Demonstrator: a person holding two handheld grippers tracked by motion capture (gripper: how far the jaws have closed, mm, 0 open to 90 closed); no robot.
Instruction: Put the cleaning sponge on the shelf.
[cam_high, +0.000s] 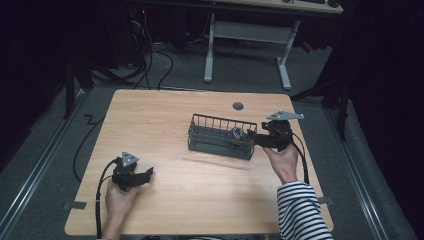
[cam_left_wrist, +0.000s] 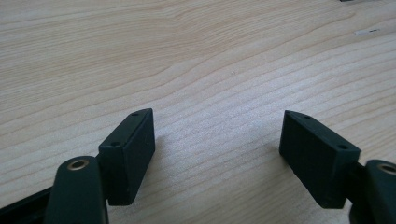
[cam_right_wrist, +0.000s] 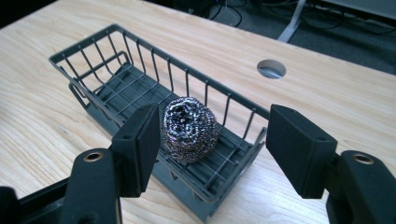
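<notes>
Two tongs, both open and empty: our right tongs (cam_right_wrist: 210, 149) hover by the steel scourer (cam_right_wrist: 190, 128) sitting in the grey basket (cam_right_wrist: 93, 74); left tongs (cam_left_wrist: 217, 154) rest over the table (cam_left_wrist: 187, 56). Light, springy, we'd pinch its sides.

steel scourer (cam_high: 236, 133) tiny behind basket (cam_high: 220, 145) bars in high view, underside hidden

Steel wool ball (cam_right_wrist: 190, 129) in grey wire basket (cam_right_wrist: 100, 79), fingers (cam_right_wrist: 140, 144) apart, wooden table (cam_right_wrist: 327, 100)
</notes>
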